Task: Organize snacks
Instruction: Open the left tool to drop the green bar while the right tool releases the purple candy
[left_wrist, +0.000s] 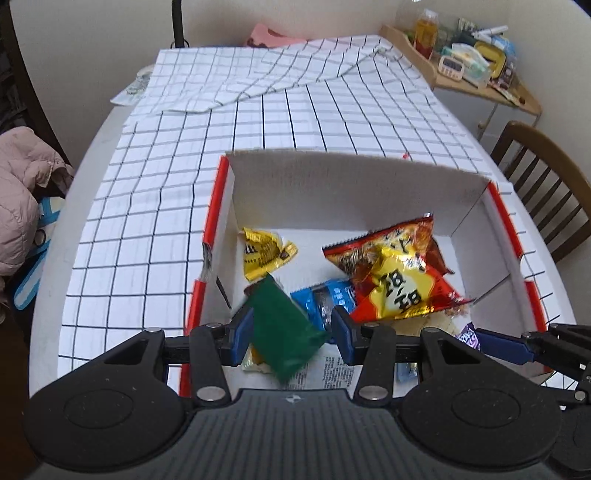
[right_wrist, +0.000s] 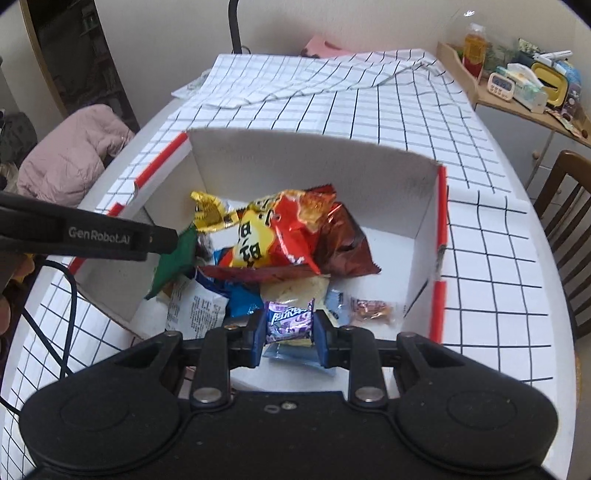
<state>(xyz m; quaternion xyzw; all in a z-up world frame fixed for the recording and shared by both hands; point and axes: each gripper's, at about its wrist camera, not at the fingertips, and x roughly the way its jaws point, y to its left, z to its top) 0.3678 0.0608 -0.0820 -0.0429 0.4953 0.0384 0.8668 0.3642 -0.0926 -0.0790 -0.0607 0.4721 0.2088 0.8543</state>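
Above the white box (left_wrist: 458, 218) on the checked table, the left gripper (left_wrist: 291, 330) pinches a green packet (left_wrist: 284, 328) and the right gripper (right_wrist: 289, 328) a purple packet (right_wrist: 289, 320) (both tilted downward), so each should release low, onto free floor beside the red chip bag (right_wrist: 295, 236).

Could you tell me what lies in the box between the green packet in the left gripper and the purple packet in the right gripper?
In the right wrist view, a white printed packet and a blue packet lie between the green packet and purple packet.

Snack packets (right_wrist: 280, 236) — piled in box (right_wrist: 303, 162)
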